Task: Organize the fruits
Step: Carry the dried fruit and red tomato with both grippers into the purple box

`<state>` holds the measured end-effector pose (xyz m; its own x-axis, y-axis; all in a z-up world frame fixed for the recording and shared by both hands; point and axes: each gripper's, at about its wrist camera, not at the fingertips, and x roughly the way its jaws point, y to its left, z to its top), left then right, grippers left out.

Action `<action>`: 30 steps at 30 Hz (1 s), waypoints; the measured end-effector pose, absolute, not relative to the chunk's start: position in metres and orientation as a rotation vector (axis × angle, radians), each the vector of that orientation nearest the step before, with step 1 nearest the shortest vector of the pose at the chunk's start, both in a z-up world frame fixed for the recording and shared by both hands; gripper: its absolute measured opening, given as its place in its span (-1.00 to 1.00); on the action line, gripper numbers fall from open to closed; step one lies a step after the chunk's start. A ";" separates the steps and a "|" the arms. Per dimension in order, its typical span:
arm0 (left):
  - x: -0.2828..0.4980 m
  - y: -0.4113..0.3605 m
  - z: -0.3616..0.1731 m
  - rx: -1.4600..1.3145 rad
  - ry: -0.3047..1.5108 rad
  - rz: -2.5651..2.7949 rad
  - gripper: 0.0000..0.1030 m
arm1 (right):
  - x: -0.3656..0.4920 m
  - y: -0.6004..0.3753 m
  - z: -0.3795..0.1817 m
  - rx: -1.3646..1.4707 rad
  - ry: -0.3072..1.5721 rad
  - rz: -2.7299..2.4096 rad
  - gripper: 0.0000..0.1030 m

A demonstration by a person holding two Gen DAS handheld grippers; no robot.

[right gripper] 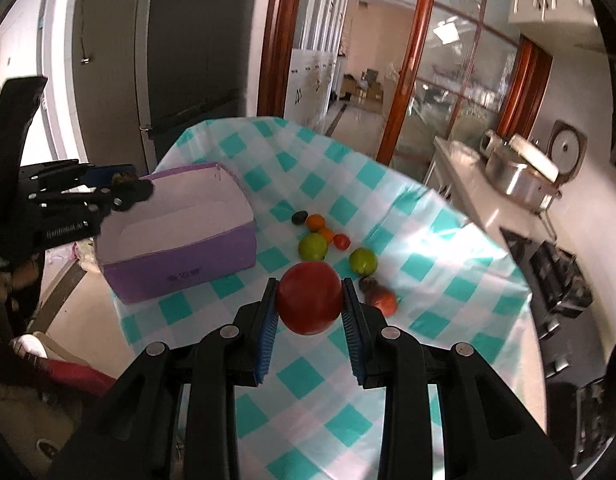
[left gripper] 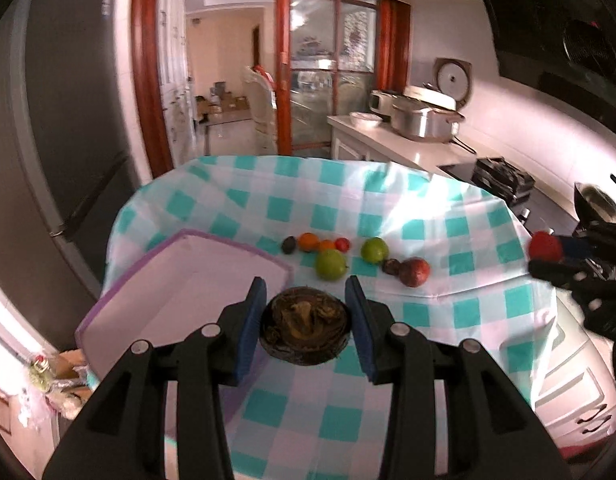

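My left gripper (left gripper: pixel 306 296) is shut on a dark brown, wrinkled round fruit (left gripper: pixel 306 330) and holds it above the near edge of the purple box (left gripper: pixel 180 280). In the right wrist view the left gripper (right gripper: pixel 128 196) hangs over the box (right gripper: pixel 180 236). My right gripper (right gripper: pixel 309 292) is shut on a red apple (right gripper: pixel 309 298) above the checked tablecloth. The apple also shows in the left wrist view (left gripper: pixel 544 246). On the cloth lie two green fruits (left gripper: pixel 329 265) (left gripper: pixel 374 249), oranges (left gripper: pixel 308 241), a small red fruit (left gripper: pixel 342 244), a dark fruit (left gripper: pixel 288 245) and a reddish pomegranate (left gripper: pixel 415 272).
The table (left gripper: pixel 427 220) has a teal and white checked cloth. A grey fridge (left gripper: pixel 60 140) stands to the left. A kitchen counter (left gripper: pixel 407 144) with pots and a rice cooker runs along the right. A stove (right gripper: pixel 563 276) lies to the right of the table.
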<state>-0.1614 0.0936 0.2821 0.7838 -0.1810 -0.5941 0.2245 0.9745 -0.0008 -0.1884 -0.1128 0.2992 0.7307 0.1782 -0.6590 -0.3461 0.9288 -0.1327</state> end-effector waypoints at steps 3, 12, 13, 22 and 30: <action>-0.175 0.115 0.287 0.056 0.628 -0.170 -0.20 | -0.202 -0.118 0.311 -0.288 0.671 0.271 -0.39; -0.171 0.148 0.288 0.006 0.627 -0.103 -0.20 | -0.205 -0.133 0.311 -0.303 0.669 0.249 -0.39; -0.168 0.151 0.288 0.006 0.624 -0.106 -0.20 | -0.204 -0.134 0.308 -0.299 0.673 0.245 -0.39; -0.125 0.170 0.261 0.050 0.691 -0.110 -0.20 | -0.153 -0.100 0.271 -0.300 0.791 0.301 -0.39; -0.073 0.232 0.216 -0.008 0.820 -0.065 -0.20 | -0.072 0.002 0.232 -0.329 0.899 0.508 -0.39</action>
<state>-0.0729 0.2319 0.2158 0.6805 -0.0610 -0.7302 0.0549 0.9980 -0.0322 -0.0725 0.0017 0.2320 0.5167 0.2803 -0.8090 -0.5484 0.8339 -0.0614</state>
